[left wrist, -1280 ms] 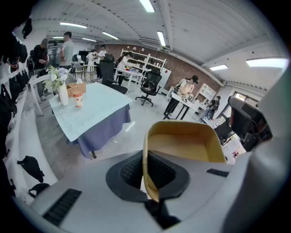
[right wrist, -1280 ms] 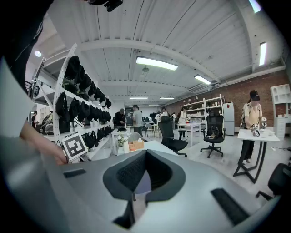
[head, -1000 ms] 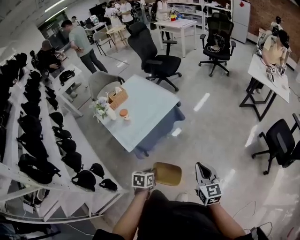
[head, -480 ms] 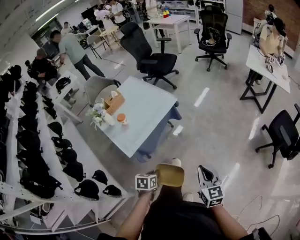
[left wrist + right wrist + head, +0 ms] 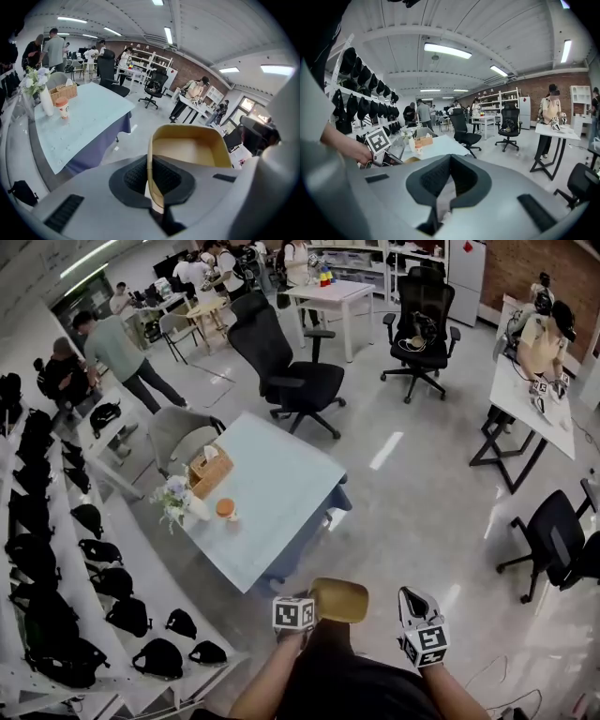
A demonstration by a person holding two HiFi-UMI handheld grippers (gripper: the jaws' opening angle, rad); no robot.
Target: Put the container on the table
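In the head view, a pale blue worktop (image 5: 281, 493) stood on a grey floor (image 5: 422, 493) among office chairs (image 5: 291, 371), with a shelf (image 5: 94, 559) of black caps (image 5: 159, 659) at the left. The worktop carried one basket (image 5: 208, 472), one vase (image 5: 195, 510) of flowers and one cup (image 5: 225, 509). One tan container (image 5: 339, 601) hung off the worktop, near its closest edge, at the left gripper (image 5: 305, 610). The right gripper (image 5: 411, 600) was beside the container, apart from it.

In the left gripper view, the jaws were clamped on the container's near wall, with the worktop ahead to the left.

In the right gripper view, the jaws were closed together with nothing between them.
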